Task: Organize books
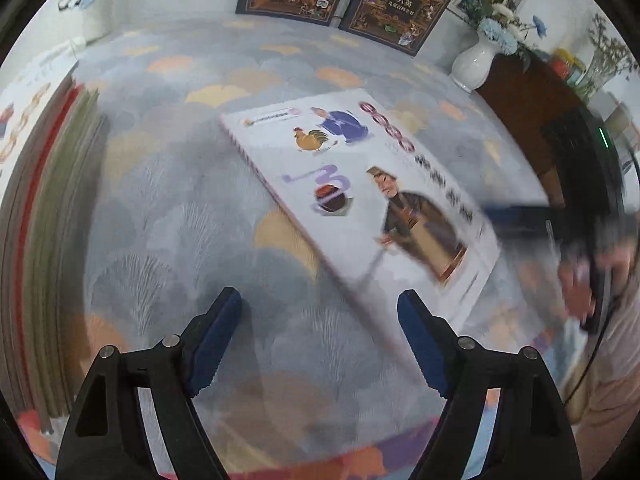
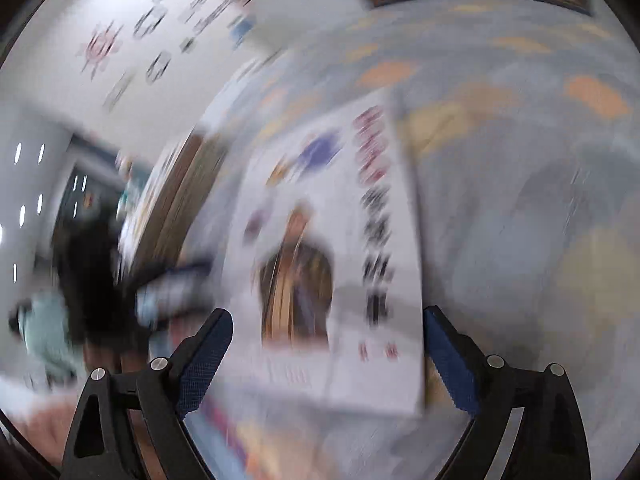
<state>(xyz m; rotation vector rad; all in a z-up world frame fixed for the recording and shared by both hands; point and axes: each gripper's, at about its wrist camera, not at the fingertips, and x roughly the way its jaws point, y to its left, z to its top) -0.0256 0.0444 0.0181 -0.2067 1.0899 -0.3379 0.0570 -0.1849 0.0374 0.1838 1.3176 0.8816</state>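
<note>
- Your left gripper (image 1: 320,312) fingers released, nothing between; white book (image 1: 360,184) just ahead, right of them.
- Your right gripper (image 2: 326,334) fingers released, same book (image 2: 332,264) ahead between them, view blurred.

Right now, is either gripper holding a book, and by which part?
Nothing is held. The left gripper and the right gripper are open, and the white picture book lies flat on the rug.

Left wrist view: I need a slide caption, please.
Open left gripper above a patterned tablecloth, beside a flat white picture book.
</note>
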